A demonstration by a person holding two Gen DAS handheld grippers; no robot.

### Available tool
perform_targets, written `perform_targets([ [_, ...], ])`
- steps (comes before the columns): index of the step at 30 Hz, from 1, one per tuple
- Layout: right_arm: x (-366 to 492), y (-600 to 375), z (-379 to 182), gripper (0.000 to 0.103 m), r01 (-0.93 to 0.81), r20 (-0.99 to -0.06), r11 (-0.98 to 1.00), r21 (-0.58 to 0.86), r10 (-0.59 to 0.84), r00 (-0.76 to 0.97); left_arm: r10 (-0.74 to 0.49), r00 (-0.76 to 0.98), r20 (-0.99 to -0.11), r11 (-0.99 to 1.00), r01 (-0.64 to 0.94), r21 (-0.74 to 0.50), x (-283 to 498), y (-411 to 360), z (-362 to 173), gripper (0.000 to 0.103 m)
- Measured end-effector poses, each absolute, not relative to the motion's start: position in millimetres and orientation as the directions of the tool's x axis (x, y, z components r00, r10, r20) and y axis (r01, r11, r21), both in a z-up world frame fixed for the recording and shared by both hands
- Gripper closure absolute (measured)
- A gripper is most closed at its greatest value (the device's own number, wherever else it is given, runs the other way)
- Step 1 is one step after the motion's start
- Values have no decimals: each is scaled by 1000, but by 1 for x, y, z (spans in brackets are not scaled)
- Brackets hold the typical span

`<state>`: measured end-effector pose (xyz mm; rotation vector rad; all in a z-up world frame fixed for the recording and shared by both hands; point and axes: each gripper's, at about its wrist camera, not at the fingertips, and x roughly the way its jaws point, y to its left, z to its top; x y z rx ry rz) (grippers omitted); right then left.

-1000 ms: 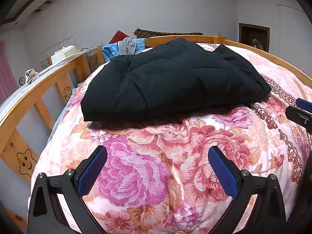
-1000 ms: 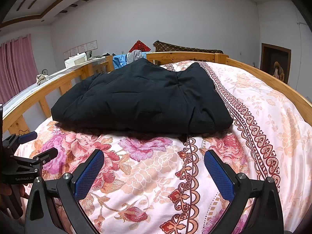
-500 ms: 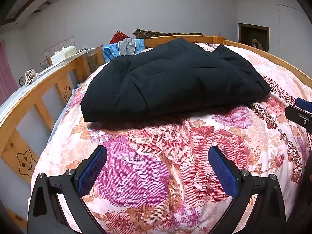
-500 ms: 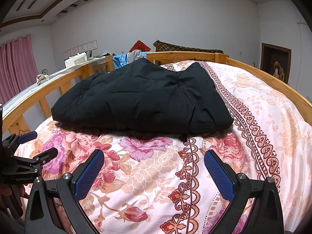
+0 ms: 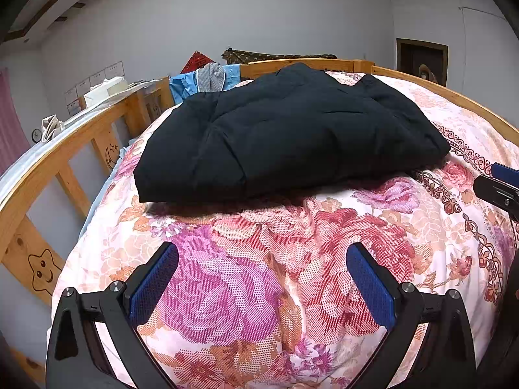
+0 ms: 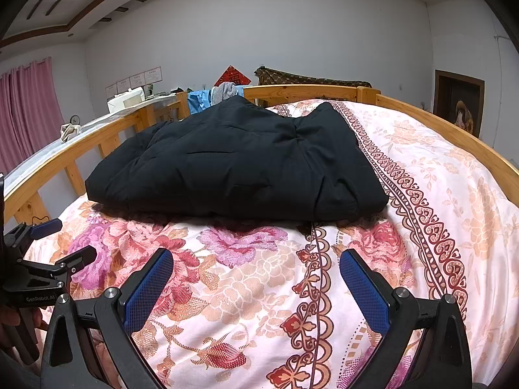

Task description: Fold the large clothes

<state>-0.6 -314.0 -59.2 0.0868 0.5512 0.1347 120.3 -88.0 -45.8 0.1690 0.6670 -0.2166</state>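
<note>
The jacket (image 5: pixel 285 133), black, quilted and puffy, lies folded on the floral quilt (image 5: pixel 259 259) of a wood-railed bed (image 6: pixel 438 123). The right view alone shows pink curtains (image 6: pixel 29 110) and the quilt's scrolled border. Both grippers, left (image 5: pixel 262 285) and right (image 6: pixel 256 285), hover low over the quilt short of the jacket, blue-padded fingers spread wide, holding nothing.

Black jacket (image 5: pixel 285 133), pink floral quilt (image 5: pixel 259 259)
</note>
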Motion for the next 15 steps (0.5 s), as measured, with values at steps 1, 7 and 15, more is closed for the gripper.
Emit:
perform_targets([
  [1,-1,-314,-59,0,-104,-516,987,119,151,843,-144,765,-628,964,253,86,120,-87,-46,1],
  [7,-1,-314,-60,0,-106,-517,987,121,153,842,-70,795,-603,972,191,139,116,-86,-44,1],
  [15,-1,-314,-60,0,-106,-517,987,120,153,842,-30,815,-579,960,185,210,110,-95,-47,1],
])
